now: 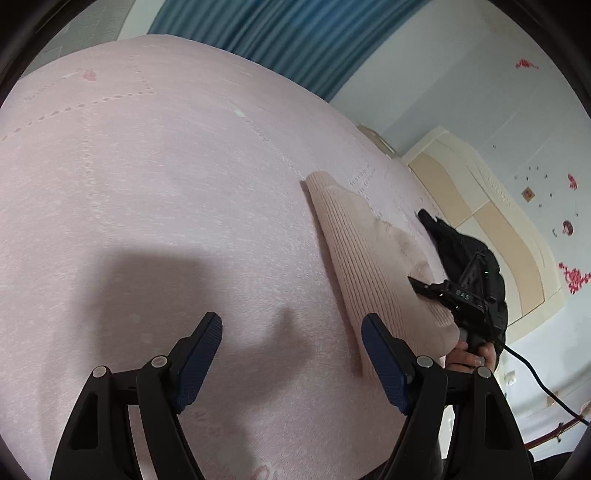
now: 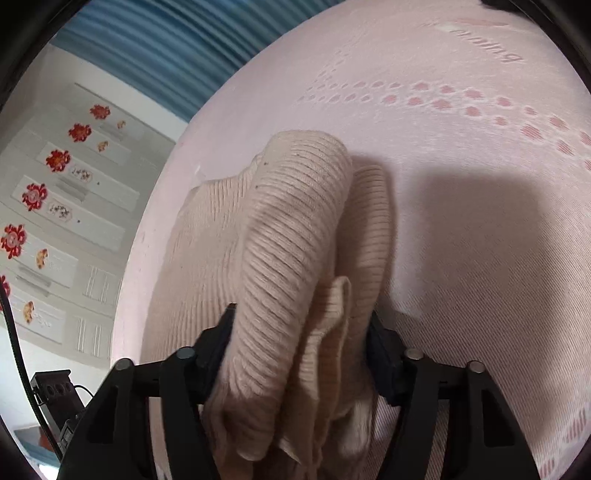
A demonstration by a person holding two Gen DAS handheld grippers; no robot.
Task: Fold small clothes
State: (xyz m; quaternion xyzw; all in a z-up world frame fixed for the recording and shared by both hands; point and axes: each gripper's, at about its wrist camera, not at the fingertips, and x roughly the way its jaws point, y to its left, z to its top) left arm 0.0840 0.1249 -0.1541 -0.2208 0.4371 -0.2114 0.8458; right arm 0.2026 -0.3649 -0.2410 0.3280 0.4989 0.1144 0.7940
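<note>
A small ribbed beige knit garment [image 1: 365, 254] lies on the pink bedsheet [image 1: 166, 184], right of centre in the left wrist view. My left gripper [image 1: 291, 339] is open and empty, hovering over bare sheet just left of the garment. My right gripper [image 2: 301, 325] has a bunched fold of the knit garment [image 2: 295, 229] between its jaws, filling the gap; in the left wrist view it [image 1: 436, 288] grips the garment's right edge.
A blue curtain [image 1: 277, 33] hangs behind the bed. A cream headboard [image 1: 491, 229] stands at the right against a pale wall with red flower stickers. A black cable [image 1: 535, 380] trails from the right gripper. Wall tiles [image 2: 66, 206] show left.
</note>
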